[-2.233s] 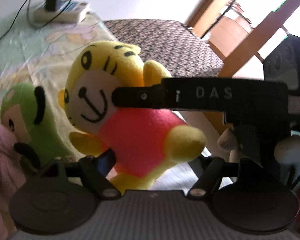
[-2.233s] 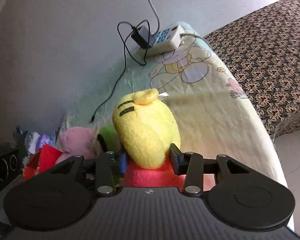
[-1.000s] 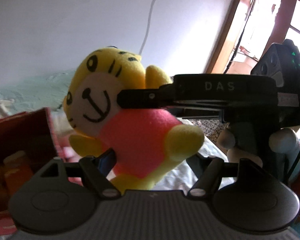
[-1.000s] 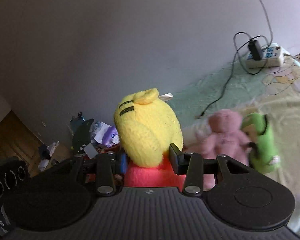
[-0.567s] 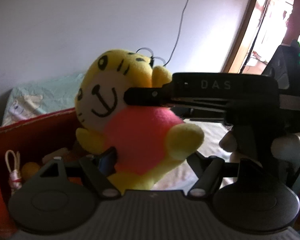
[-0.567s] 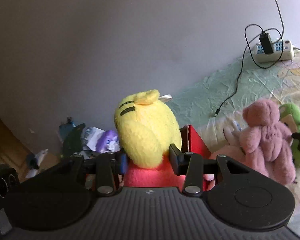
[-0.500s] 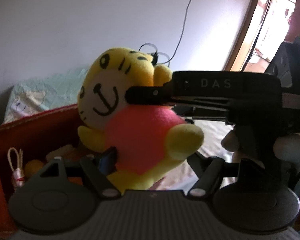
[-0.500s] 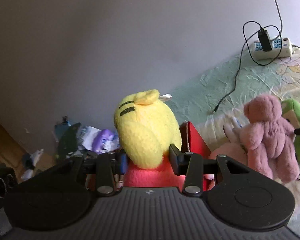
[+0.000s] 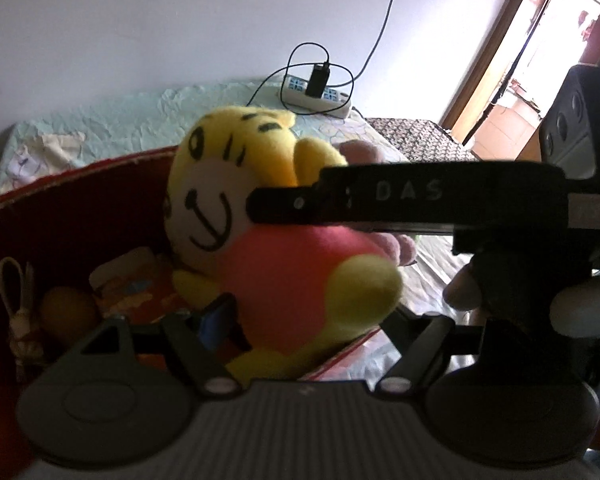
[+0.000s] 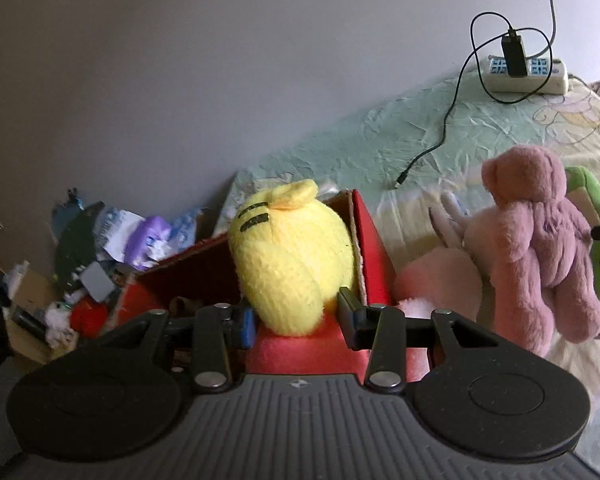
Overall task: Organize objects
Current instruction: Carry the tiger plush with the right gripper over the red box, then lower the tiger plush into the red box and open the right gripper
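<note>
While right tongs [image 10: 296, 320] clamp half-hidden plush [image 10: 292, 256], left tongs [image 9: 306, 318], just opening, seemingly straddle it

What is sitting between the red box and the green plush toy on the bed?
In the right wrist view, a pink teddy and a paler pink plush sit between the red box and the green plush.

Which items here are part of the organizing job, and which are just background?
In play: yellow tiger plush, held by the right gripper over the red box; left gripper, jaws just opening; pink plush; green plush.
Background: power strip, floor clutter.
</note>
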The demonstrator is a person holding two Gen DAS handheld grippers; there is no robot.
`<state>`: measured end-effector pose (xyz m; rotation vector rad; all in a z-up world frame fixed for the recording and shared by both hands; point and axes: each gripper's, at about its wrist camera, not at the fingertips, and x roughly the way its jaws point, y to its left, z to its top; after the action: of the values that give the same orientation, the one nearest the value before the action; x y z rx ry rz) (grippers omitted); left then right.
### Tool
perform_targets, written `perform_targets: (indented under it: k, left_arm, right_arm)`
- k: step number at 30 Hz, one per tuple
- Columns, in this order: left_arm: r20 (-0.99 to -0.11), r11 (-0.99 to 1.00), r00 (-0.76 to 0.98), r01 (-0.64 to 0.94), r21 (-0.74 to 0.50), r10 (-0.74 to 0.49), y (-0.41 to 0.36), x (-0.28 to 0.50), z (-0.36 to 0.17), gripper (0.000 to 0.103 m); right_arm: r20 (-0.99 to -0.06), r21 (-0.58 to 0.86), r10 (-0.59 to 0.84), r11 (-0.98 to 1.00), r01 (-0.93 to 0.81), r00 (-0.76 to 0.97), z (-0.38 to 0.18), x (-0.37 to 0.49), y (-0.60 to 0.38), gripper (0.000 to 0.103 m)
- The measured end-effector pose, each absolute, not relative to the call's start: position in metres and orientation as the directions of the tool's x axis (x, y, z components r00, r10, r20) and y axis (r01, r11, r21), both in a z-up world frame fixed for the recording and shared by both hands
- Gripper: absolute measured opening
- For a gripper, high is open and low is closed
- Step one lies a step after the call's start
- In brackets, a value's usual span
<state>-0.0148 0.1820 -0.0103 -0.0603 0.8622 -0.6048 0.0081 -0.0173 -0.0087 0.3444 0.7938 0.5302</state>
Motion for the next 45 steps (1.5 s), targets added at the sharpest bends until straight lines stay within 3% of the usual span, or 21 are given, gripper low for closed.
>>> perform_targets:
  k: [13,20,21,23,25,36,45]
  left_arm:
    - [-0.729,0.845,0.469,0.451,-0.288,-0.499,0.187,-0.006,-0.027,0.084]
    - [-0.733,0.847,0.459,0.432,-0.309,-0.502,0.187,0.001,-0.034,0.089]
    - [-0.734,0.847,0.458,0.432,-0.310,-0.502,0.187,0.002,-0.034,0.089]
    - [-0.735,0.847,0.457,0.432,-0.310,-0.501,0.187,0.003,-0.034,0.090]
    - [-0.738,0.848,0.456,0.433,-0.305,-0.498,0.185,0.004,-0.033,0.091]
    - [-0.757,0.858,0.445,0.420,-0.296,-0.479,0.181,0.010,-0.037,0.093]
    - [-0.774,0.868,0.436,0.407,-0.285,-0.458,0.179,0.012,-0.038,0.093]
  right_arm:
    - [-0.577,0.408,0.537,0.842,-0.352,0.615,-0.015,0.010,-0.009,0.047]
    - [-0.528,0.397,0.520,0.850,-0.345,0.672,-0.002,-0.005,-0.017,0.048]
    - [-0.521,0.391,0.513,0.854,-0.344,0.682,0.000,-0.006,-0.018,0.046]
    - [-0.508,0.398,0.521,0.848,-0.350,0.686,0.001,-0.006,-0.020,0.033]
    - [-0.506,0.417,0.534,0.839,-0.349,0.678,-0.001,-0.004,-0.021,0.030]
    - [-0.563,0.367,0.501,0.864,-0.344,0.657,-0.018,-0.001,-0.013,0.027]
    - [-0.543,0.397,0.517,0.852,-0.340,0.662,-0.022,-0.004,-0.016,0.025]
